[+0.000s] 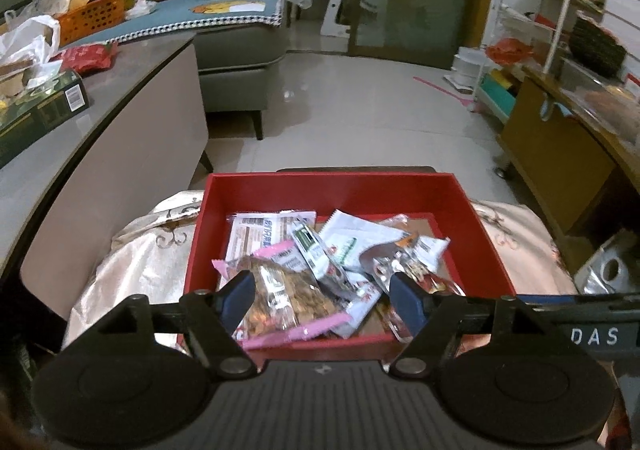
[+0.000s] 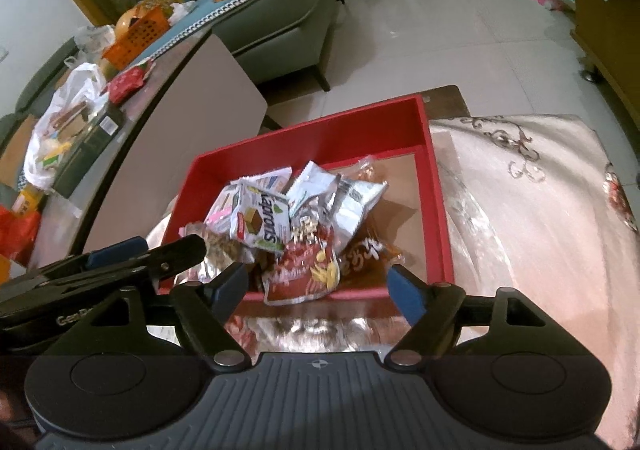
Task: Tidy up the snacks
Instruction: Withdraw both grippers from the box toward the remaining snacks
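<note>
- two grippers: left gripper and right gripper both with jaws apart, clamping nothing, above the near rim of the box.
- red box: rigid, square, on a glossy embroidered cloth.
- snack packets: crinkled foil and clear film, heaped inside the box; lower ones hidden.

Red box open above, walled.
</note>
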